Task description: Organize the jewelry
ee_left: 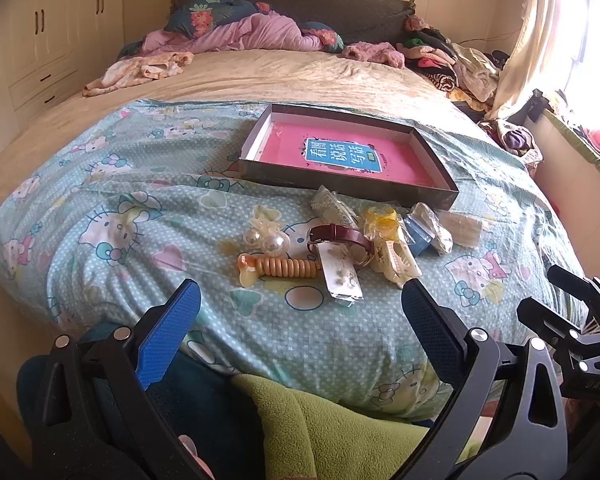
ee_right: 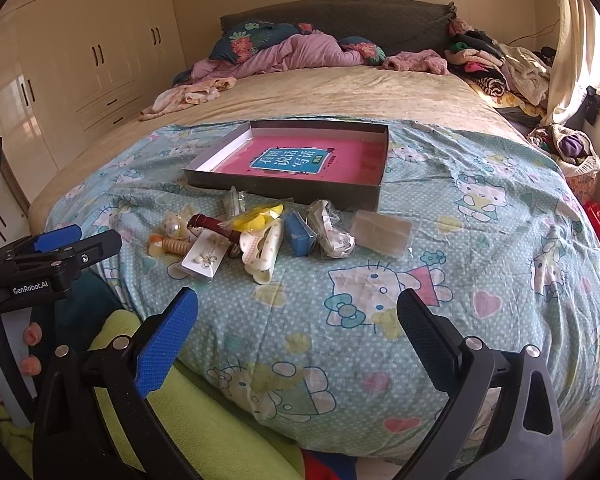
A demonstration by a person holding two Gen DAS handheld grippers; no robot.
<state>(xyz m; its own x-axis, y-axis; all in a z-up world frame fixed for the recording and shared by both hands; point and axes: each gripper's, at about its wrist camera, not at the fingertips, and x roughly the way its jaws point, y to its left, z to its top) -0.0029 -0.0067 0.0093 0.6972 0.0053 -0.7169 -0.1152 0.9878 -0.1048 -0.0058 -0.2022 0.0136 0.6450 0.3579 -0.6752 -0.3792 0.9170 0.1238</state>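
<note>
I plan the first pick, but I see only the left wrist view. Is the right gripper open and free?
Observer: Yes. The right gripper is open, with nothing between its pads.
Operator: The blue box is half hidden for me. Where does it lie?
Observer: The blue box lies between the white hair claw and a crumpled clear bag.
Operator: What holds the left gripper?
Observer: Bare fingers wrap the grey handle below the left gripper.

Pink-lined box [ee_left: 342, 148] (dark walls), teal cat-print quilt [ee_left: 140, 216].
</note>
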